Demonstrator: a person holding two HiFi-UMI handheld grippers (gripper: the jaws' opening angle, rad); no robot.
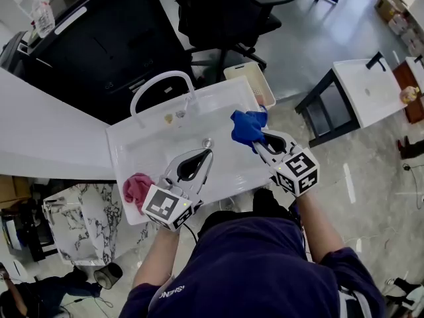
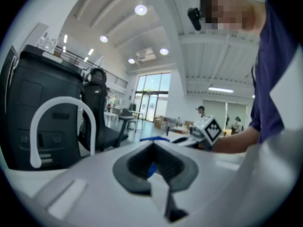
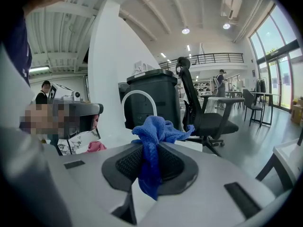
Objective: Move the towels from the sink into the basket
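Jaws of the right gripper [image 3: 151, 162] are clenched on a blue towel [image 3: 154, 129], a nubbly cloth bunched above the pads with one twisted tail hanging down between them. In the head view it is held up over the right far part of the white sink [image 1: 146, 144]. The left gripper [image 1: 207, 152] hovers over the middle of the basin, jaws closed on nothing. A pink towel [image 1: 136, 187] lies crumpled in the sink's near left corner, well apart from both grippers. The pale basket [image 1: 246, 77] stands just beyond the sink's far right corner, with the rim between it and the blue towel. A white arched faucet [image 1: 162, 85] rises from the far rim, left of the basket, and a black office chair [image 1: 225, 18] stands behind.
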